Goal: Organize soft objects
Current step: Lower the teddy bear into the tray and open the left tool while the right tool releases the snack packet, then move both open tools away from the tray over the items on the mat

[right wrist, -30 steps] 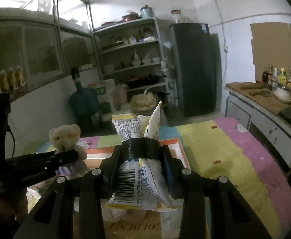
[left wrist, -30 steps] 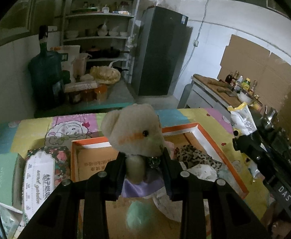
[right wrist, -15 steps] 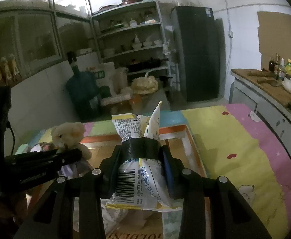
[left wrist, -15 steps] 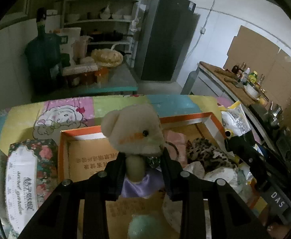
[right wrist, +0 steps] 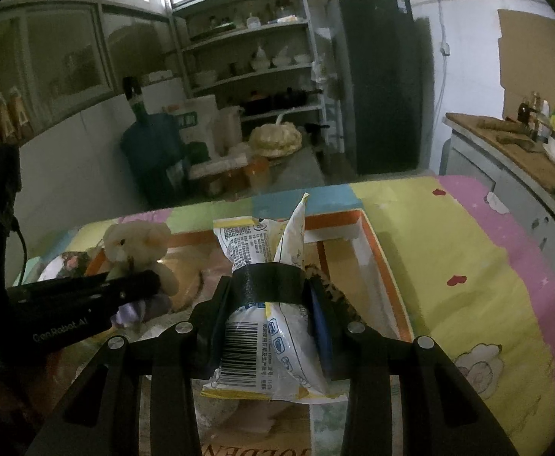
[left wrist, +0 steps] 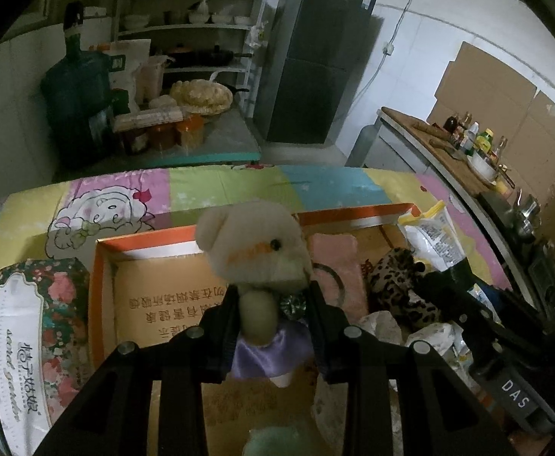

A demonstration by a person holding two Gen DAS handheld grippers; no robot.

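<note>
left gripper [left wrist: 273, 304] clamps the teddy bear [left wrist: 254, 247]; right gripper [right wrist: 268, 300] grips the snack packet [right wrist: 262, 304] over the box [left wrist: 104, 285].

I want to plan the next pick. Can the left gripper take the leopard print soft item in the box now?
Probably not yet. The left gripper is shut on the teddy bear, so its jaws are occupied. The leopard print item lies uncovered in the orange box, right of the bear.

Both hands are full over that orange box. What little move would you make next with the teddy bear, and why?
Probably lower the teddy bear a little further into the bare left part of the orange box, then let go. The left hand-held gripper is clamped on its body above that bare cardboard, while the right side already holds a leopard-print toy.
</note>
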